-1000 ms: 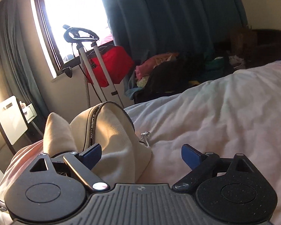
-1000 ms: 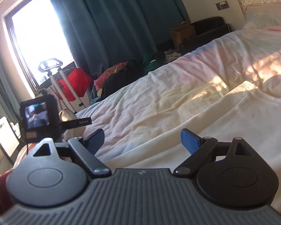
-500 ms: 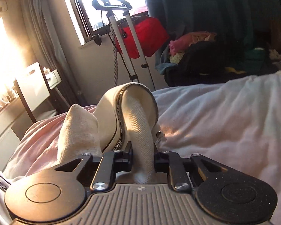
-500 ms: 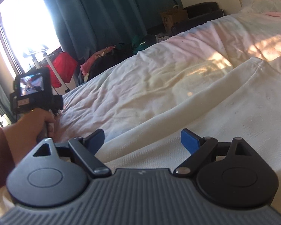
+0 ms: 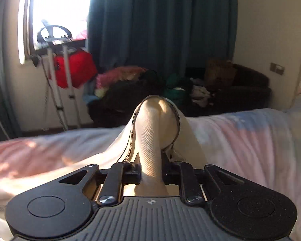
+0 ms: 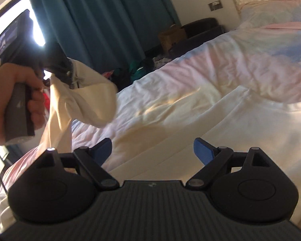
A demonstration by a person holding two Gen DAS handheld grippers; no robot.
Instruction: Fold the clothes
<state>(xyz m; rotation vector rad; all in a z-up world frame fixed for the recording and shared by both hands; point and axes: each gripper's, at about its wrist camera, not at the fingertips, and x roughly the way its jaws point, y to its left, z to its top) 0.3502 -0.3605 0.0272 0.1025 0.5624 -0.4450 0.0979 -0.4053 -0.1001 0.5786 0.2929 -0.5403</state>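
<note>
My left gripper [image 5: 150, 172] is shut on a fold of a cream garment [image 5: 150, 140] with a dark trimmed edge and holds it lifted above the bed. In the right wrist view the same gripper [image 6: 64, 74], held in a hand, carries the cream garment [image 6: 90, 102] hanging at upper left. My right gripper [image 6: 152, 150] is open and empty, low over a flat cream cloth [image 6: 220, 132] spread on the bed.
The bed has a pink, white and blue duvet [image 6: 240, 60]. Beyond it are a teal curtain [image 5: 160, 30], a bright window, a red bag [image 5: 74, 68] on a metal stand, a clothes pile [image 5: 130, 84], and a dark sofa [image 5: 240, 92] with a cardboard box.
My left gripper closed on the cream garment and lifted it up and toward the right. My right gripper stayed open over the flat cloth.
</note>
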